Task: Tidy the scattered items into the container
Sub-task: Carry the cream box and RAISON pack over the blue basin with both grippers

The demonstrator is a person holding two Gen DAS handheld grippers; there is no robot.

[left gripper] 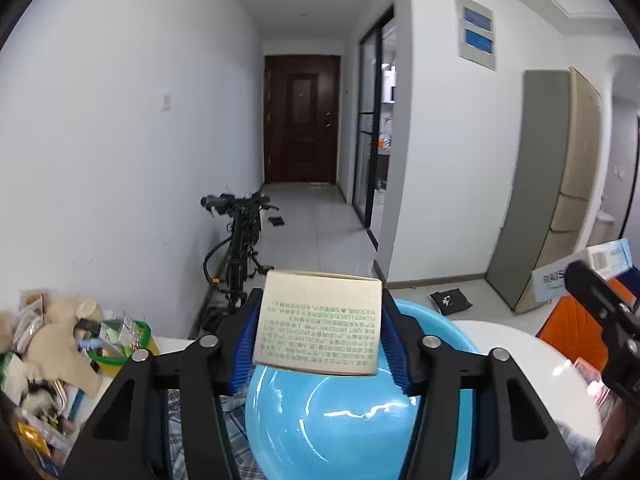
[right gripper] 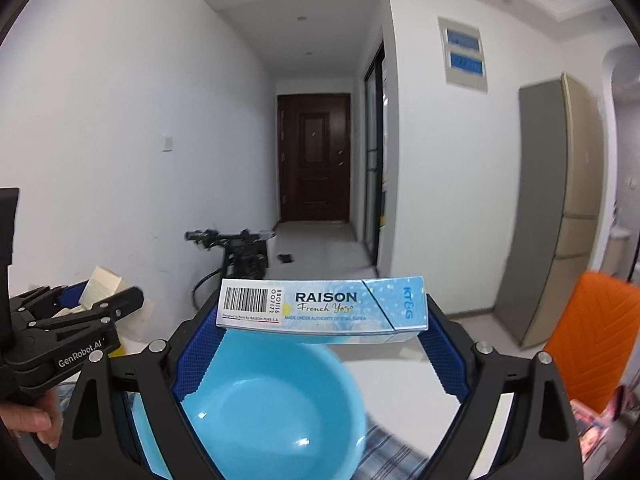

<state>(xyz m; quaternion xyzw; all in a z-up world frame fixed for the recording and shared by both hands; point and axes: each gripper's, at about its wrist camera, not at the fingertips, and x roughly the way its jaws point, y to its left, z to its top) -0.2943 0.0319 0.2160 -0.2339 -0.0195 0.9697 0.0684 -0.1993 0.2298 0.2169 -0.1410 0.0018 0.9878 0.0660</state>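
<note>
In the left wrist view, the left gripper (left gripper: pixel 318 334) clamps a cream cardboard box (left gripper: pixel 318 326) between its blue ribbed pads, above the blue basin (left gripper: pixel 340 420). The gripper frame hides the basin's near rim; the glossy plastic inside that shows holds nothing. A cluttered pile (left gripper: pixel 52 356) at the left edge is too jumbled to sort out.

In the right wrist view, the right gripper (right gripper: pixel 324 320) grips a long pale-blue carton (right gripper: pixel 324 306) printed RAISON, held level over the same smooth round basin (right gripper: pixel 276 408), partly blurred. An orange chair (right gripper: pixel 588 336) is cut off right.
</note>
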